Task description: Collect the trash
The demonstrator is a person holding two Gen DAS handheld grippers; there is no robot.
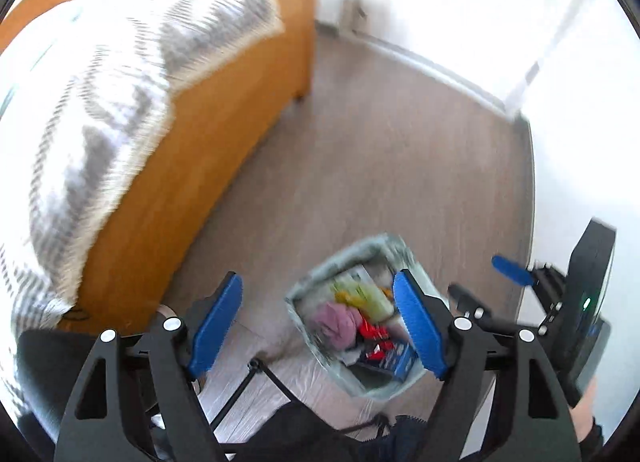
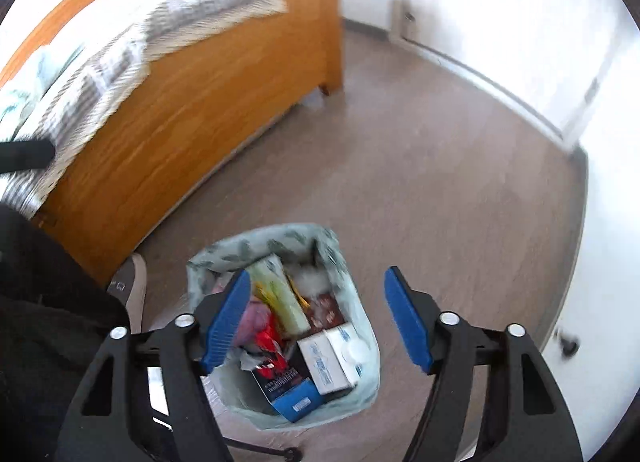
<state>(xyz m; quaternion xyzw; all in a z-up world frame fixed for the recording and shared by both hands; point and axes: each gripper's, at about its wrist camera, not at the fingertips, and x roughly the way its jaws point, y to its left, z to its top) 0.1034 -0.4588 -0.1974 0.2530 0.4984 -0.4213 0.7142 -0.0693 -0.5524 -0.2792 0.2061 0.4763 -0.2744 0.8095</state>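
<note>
So both grippers are up over the trash bag (image 2: 284, 326), which sits open on the floor (image 2: 440, 190) just off the long wooden side of the bed (image 2: 192, 102), nearer its head end than the foot corner. Bag's pretty full: a dark box w/ blue edge (image 2: 286, 386), a white carton (image 2: 332, 362), a red wrapper (image 2: 270, 342), something pink & crumpled (image 2: 256, 314), a pale green pack (image 2: 276, 294).

Left gripper (image 1: 320, 326): jaws spread, nothing between the pads; the bag just shows through the gap, well below. Right gripper (image 2: 316, 318): also spread & empty, bag under its left pad. In the left wrist view the right gripper shows at the far right edge, a blue pad (image 1: 514, 271) sticking out. No item is pinched by either.

Step, as I read it: a drop into the bag looks done, or a check of the bag; both hands free, pics blurred so detail is limited. No loose trash visible on the floor patch in view, or on the striped blanket (image 2: 168, 26) as far as I can tell.

Next move prob calls for either finding any leftover piece elsewhere in the room, or closing up: each gripper takes one side of the bag rim, pinches the thin plastic & gathers it. Rim is floppy, so a low, careful approach w/o snagging the contents.
</note>
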